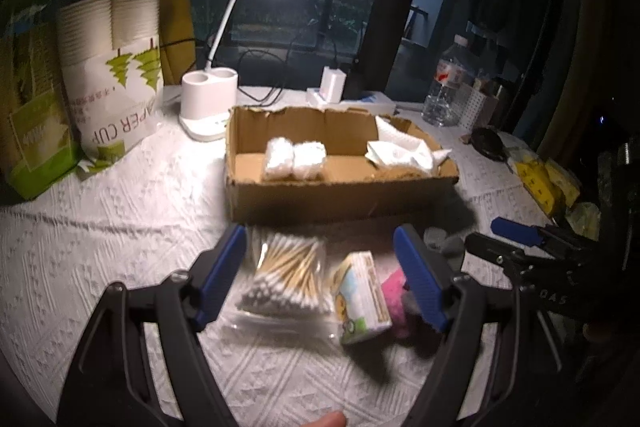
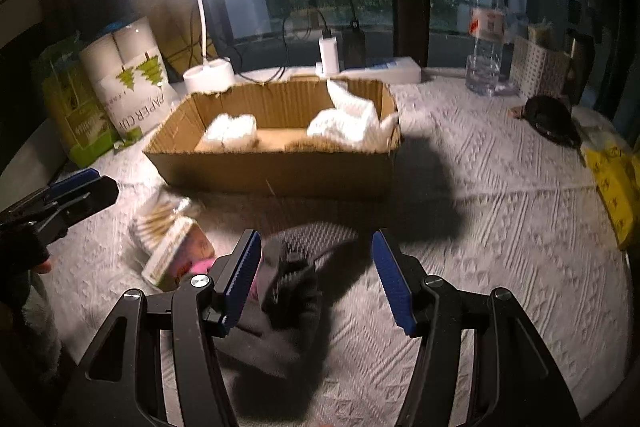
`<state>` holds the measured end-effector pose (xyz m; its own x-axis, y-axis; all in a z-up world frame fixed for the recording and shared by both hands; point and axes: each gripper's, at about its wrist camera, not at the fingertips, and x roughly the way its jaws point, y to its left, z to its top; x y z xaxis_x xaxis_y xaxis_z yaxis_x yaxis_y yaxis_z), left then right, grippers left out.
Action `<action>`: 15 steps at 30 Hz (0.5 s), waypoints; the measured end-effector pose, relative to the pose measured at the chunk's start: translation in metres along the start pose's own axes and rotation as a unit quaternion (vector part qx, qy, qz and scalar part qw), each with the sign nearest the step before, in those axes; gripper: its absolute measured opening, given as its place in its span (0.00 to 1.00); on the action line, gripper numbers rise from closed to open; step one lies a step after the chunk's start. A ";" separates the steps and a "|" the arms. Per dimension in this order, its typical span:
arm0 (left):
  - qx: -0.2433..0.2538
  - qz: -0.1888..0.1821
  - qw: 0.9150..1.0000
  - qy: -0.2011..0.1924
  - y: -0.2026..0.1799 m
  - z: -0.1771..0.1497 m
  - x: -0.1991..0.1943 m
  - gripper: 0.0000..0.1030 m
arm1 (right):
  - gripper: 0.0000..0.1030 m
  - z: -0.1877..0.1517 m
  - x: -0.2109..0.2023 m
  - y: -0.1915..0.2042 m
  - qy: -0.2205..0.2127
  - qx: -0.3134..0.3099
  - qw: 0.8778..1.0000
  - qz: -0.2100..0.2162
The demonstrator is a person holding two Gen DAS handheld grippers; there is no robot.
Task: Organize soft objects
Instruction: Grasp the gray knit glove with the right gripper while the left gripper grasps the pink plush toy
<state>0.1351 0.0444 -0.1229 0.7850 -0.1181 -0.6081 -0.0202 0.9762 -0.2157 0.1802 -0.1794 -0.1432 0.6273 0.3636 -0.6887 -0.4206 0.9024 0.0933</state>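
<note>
Left wrist view: the left hand-held gripper (image 1: pixel 320 275) hangs wide open over the table (image 1: pixel 120 227), holding nothing; between its blue fingers (image 1: pixel 226 267) lie one clear bag of cotton swabs (image 1: pixel 286 277) and one small printed tissue pack (image 1: pixel 362 297), with a pink item (image 1: pixel 394 287) just beside the pack, near the right-side finger. Straight ahead of the fingers sits one cardboard box (image 1: pixel 336 195), and inside it are two white cotton-pad packs (image 1: pixel 294 159) side by side toward the left and a heap of crumpled white tissue (image 1: pixel 404 149) toward the right. In the right wrist view, the right hand-held gripper (image 2: pixel 316 275) is likewise spread wide and grips nothing; a dark grey knit glove (image 2: pixel 296 279) lies between its fingers, close against the left-side one; whether they touch is unclear. The swabs and tissue pack sit ahead to its left, the box farther ahead. One lit desk lamp (image 2: pixel 208 67) and one water bottle (image 2: pixel 486 39) stand beyond the box.
</note>
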 end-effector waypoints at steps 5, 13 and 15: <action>0.002 0.000 1.000 0.010 -0.001 -0.009 0.003 0.75 | 0.59 -0.012 0.011 0.000 0.017 0.005 1.000 0.007; 0.005 0.001 1.000 0.021 -0.004 -0.016 0.008 0.75 | 0.59 -0.025 0.035 0.001 0.046 0.014 0.999 0.023; 0.006 0.001 1.000 0.024 -0.006 -0.016 0.009 0.75 | 0.57 -0.027 0.039 -0.002 0.048 0.021 0.998 0.033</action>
<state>0.1322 0.0348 -0.1396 0.7544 -0.1241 -0.6446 -0.0146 0.9786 -0.2054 0.1874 -0.1734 -0.1896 0.5323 0.3996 -0.7463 -0.4291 0.8873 0.1691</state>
